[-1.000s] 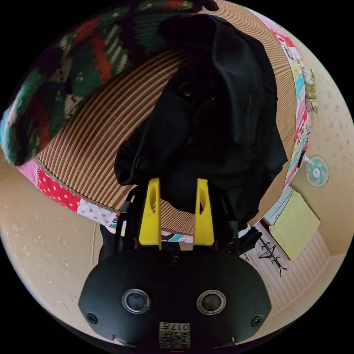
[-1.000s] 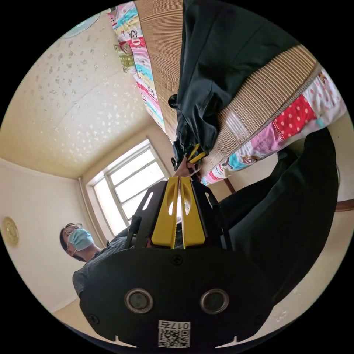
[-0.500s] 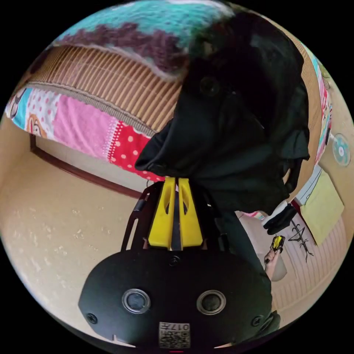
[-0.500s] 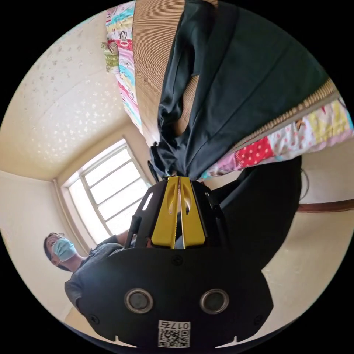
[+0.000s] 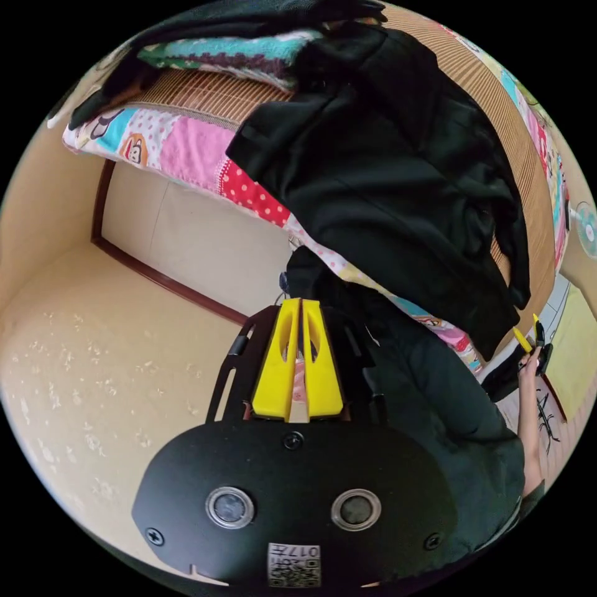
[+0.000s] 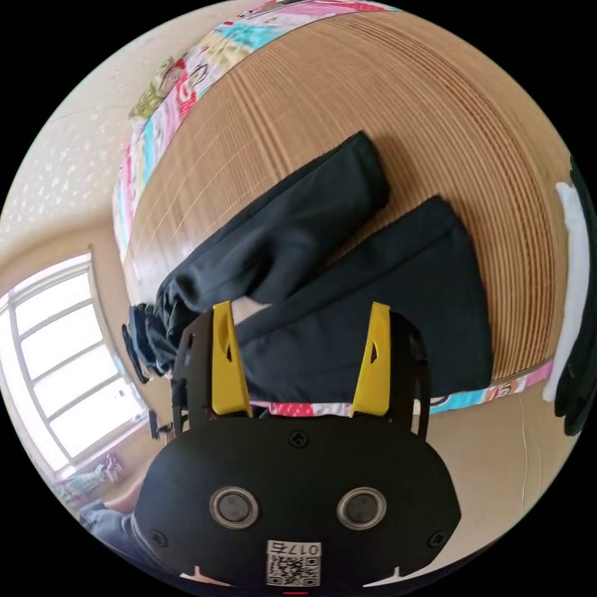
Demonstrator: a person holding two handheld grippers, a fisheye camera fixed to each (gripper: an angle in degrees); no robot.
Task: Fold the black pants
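The black pants (image 5: 385, 186) lie spread on the woven mat (image 5: 205, 96) of a bed, one corner hanging over the quilted side. My left gripper (image 5: 301, 305) sits below the bed's edge with its jaws shut and no cloth between them. A hand holds the right gripper (image 5: 528, 334) near the pants' far corner. In the right gripper view the pants (image 6: 373, 298) lie with their two legs apart in a V on the mat (image 6: 404, 112). My right gripper (image 6: 301, 311) hovers open over the nearer leg, touching nothing.
Folded knitted clothes (image 5: 249, 53) lie on the mat beside the pants. A patchwork quilt (image 5: 186, 143) covers the bed's side above the beige floor (image 5: 93, 348). The person's dark clothing (image 5: 423, 385) is close by. White and dark garments (image 6: 572, 249) lie at the mat's edge; a window (image 6: 62, 348) is behind.
Both grippers have let go of the pants, which now lie flat on the mat. The right jaws have opened wide. The left gripper has drawn back below the bed's edge, still shut.
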